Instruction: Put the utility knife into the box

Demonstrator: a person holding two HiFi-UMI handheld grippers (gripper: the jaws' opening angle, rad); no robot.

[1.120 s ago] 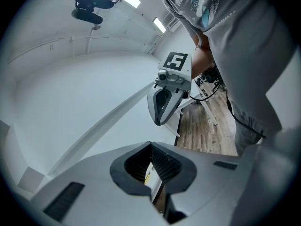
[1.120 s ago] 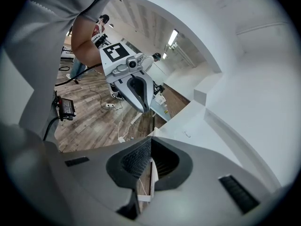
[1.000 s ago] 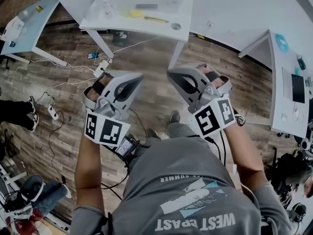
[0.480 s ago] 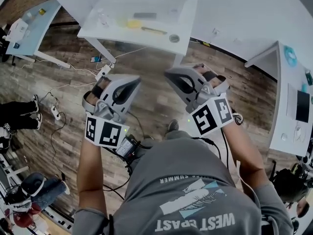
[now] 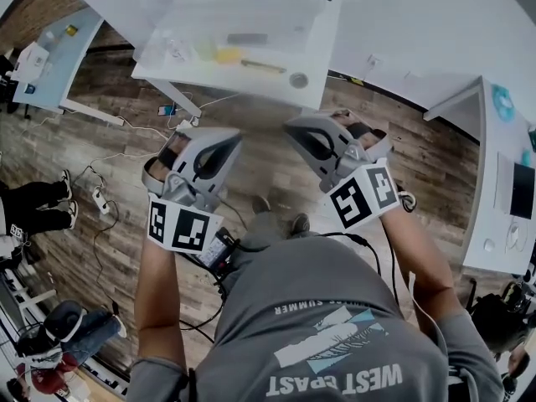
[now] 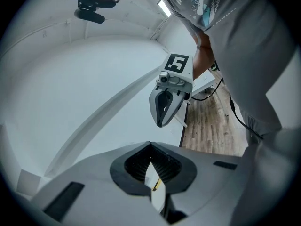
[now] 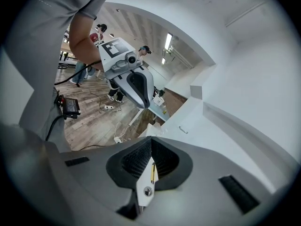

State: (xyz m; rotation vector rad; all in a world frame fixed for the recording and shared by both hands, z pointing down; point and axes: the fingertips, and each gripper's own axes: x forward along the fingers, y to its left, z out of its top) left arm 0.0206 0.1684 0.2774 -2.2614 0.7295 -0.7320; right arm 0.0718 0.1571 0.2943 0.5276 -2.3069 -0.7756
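Both grippers are held at chest height, well short of the white table [image 5: 352, 32]. The left gripper [image 5: 237, 134] and right gripper [image 5: 291, 126] have their jaws clenched, with nothing between.

The slim yellow-and-dark utility knife [image 5: 264, 65] lies by the table's near edge. What looks like a clear plastic box [image 5: 276, 23] sits just behind it, blurred.

Judgement: step closer, open one gripper before descending, and grip the knife mid-handle.

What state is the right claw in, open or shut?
Shut: the right claw shows its jaws meeting at the tips, nothing between them.

light: bright, even | edges: fisheye-warped, black corners | focus: slightly soft
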